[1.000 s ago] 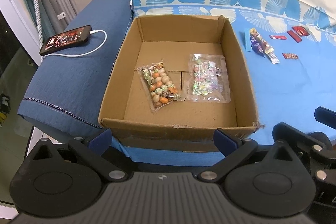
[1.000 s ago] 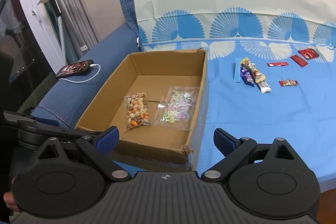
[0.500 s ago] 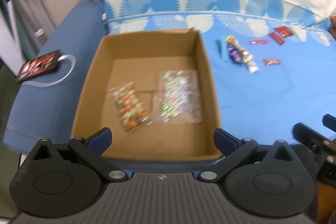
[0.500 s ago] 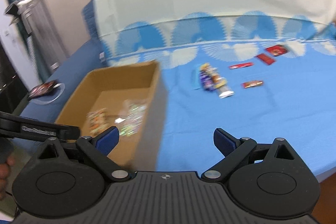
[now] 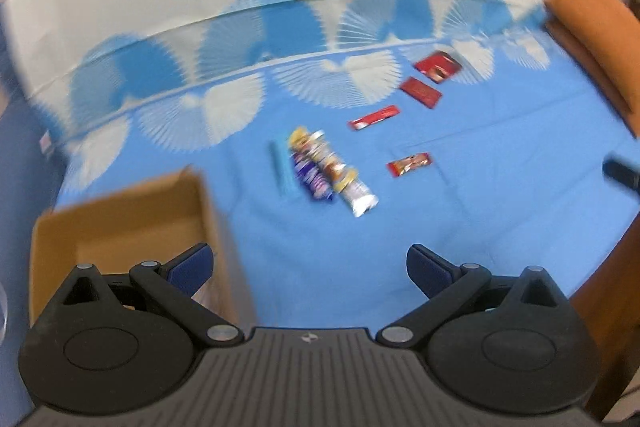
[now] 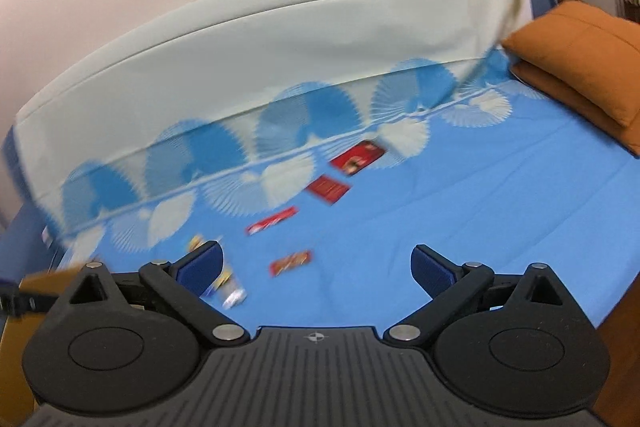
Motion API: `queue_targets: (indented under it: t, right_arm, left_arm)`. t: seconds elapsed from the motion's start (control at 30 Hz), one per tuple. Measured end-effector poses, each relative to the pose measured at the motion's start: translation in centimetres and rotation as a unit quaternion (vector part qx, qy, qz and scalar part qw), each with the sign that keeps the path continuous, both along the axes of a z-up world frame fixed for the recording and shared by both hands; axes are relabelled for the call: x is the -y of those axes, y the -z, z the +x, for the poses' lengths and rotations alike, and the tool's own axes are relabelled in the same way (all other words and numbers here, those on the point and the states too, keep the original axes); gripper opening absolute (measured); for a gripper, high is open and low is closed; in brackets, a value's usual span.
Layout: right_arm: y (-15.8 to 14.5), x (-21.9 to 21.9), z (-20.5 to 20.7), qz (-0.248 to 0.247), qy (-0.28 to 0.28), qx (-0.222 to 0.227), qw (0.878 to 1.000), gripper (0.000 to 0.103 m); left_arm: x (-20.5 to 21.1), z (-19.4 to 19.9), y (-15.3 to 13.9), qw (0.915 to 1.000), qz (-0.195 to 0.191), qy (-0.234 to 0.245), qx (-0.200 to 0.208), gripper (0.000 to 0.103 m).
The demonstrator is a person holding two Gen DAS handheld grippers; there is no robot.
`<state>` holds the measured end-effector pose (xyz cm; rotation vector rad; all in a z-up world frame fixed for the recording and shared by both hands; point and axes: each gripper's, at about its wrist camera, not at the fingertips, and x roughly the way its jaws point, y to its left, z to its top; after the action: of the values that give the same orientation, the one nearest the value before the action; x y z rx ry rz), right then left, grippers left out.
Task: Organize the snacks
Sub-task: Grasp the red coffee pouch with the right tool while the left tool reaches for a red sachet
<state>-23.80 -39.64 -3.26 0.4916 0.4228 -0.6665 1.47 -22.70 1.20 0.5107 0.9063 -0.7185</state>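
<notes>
Both views have swung away from the open brown cardboard box (image 5: 120, 223), which a second ago filled them and now sits at the lower left edge, toward the loose snacks on the smooth blue fan-patterned bed sheet (image 5: 480, 227), which suggests the next pick is being lined up. The left gripper (image 5: 310, 267) and right gripper (image 6: 316, 267) both stand wide open and empty (motion blur softens the detail). Ahead lie a cluster of crinkly foil bars (image 5: 328, 171), a small glossy red wrapper (image 5: 410, 163), a thin red stick pack (image 5: 374, 117) and two flat red packets (image 5: 421, 91), well apart from the box.
</notes>
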Motion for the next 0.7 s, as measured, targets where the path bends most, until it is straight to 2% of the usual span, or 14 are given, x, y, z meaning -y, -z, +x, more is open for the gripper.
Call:
queue_targets:
  t: [0.13, 0.23, 0.37, 0.43, 0.53, 0.6, 0.7]
  right_arm:
    - [1.5, 7.2, 3.5, 0.030, 0.010, -0.001, 1.000, 0.103]
    - [3.6, 12.7, 7.6, 0.061, 0.021, -0.007, 0.998, 0.103]
    - [7.2, 20.5, 13.4, 0.121, 0.061, -0.011, 0.991, 0.103]
    - [9.1, 24.1, 15.8, 0.137, 0.082, -0.008, 0.987, 0.103]
    - [11.6, 29.1, 20.0, 0.155, 0.094, -0.009, 0.983, 0.103]
    - [13.3, 31.9, 23.2, 0.170, 0.091, -0.013, 0.981, 0.103]
    - [15.8, 34.5, 27.6, 0.200, 0.133, -0.005, 0.971, 0.103]
  left_arm:
    - [6.4, 3.4, 3.5, 0.9989, 0.032, 0.035, -0.002, 0.103]
    - [10.1, 7.0, 6.6, 0.9983, 0.043, 0.038, -0.008, 0.103]
    - [15.7, 12.4, 10.2, 0.9967, 0.044, 0.048, -0.049, 0.103]
    - [18.9, 14.6, 11.7, 0.9966, 0.049, 0.039, -0.053, 0.103]
    - [22.1, 17.4, 13.3, 0.9980, 0.048, -0.007, -0.042, 0.103]
    - [22.5, 18.8, 13.9, 0.9978, 0.028, -0.030, -0.052, 0.103]
    - [22.0, 20.1, 14.7, 0.9975, 0.031, -0.044, -0.045, 0.103]
